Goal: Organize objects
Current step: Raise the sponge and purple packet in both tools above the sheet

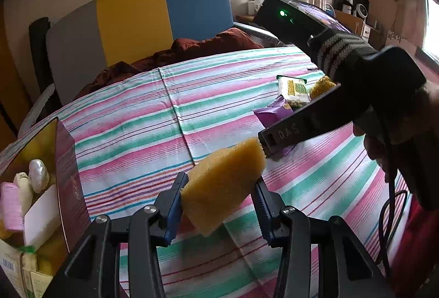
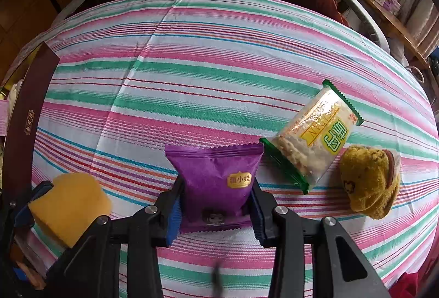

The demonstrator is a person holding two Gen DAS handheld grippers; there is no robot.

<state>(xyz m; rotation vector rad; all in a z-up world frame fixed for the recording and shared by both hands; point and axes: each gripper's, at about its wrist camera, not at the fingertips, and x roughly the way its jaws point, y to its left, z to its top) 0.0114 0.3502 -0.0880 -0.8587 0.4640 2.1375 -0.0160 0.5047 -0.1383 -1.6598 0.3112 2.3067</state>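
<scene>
Left gripper [image 1: 219, 188]: jaws pinching yellow sponge [image 1: 223, 185].
Right gripper [image 2: 216, 204]: jaws pinching purple packet [image 2: 216, 177].
Beside, on striped worktop [image 2: 192, 64]: green-edged cracker pack [image 2: 312, 137], yellow knit toy [image 2: 370, 181].
Left edge: maroon box [image 1: 65, 174].

We count one yellow sponge [image 2: 70, 208] at eight o'clock in the right wrist view, one purple snack packet [image 2: 216, 182] at six, one green-edged cracker packet [image 2: 312, 138] and one wrapped brown bun [image 2: 370, 181] at three, and one dark box [image 2: 27, 116] at nine.
</scene>
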